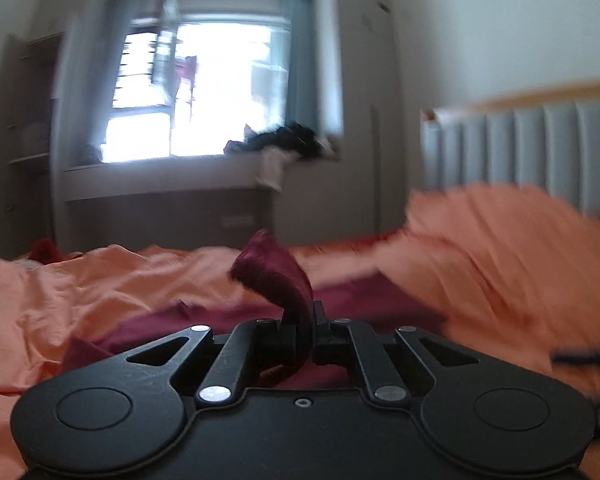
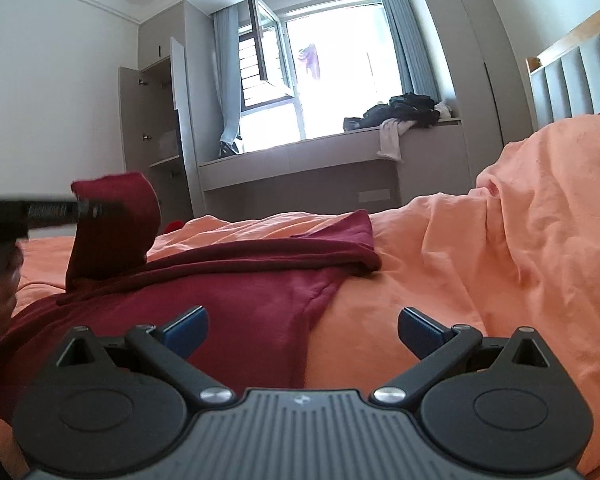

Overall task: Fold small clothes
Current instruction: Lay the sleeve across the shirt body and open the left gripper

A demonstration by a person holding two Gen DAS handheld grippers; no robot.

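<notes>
On the orange bedding (image 2: 500, 260), maroon garment (image 2: 240, 280) (rumpled)

No words or numbers can be read anywhere; only a small pale emblem (image 2: 300, 399) marks the right claw's ribbed grey housing.

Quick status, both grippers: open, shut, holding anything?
Left gripper: shut on a raised fold of the dark red garment.
Right gripper: open, holding nothing, over the garment's edge on the orange bedding.
</notes>
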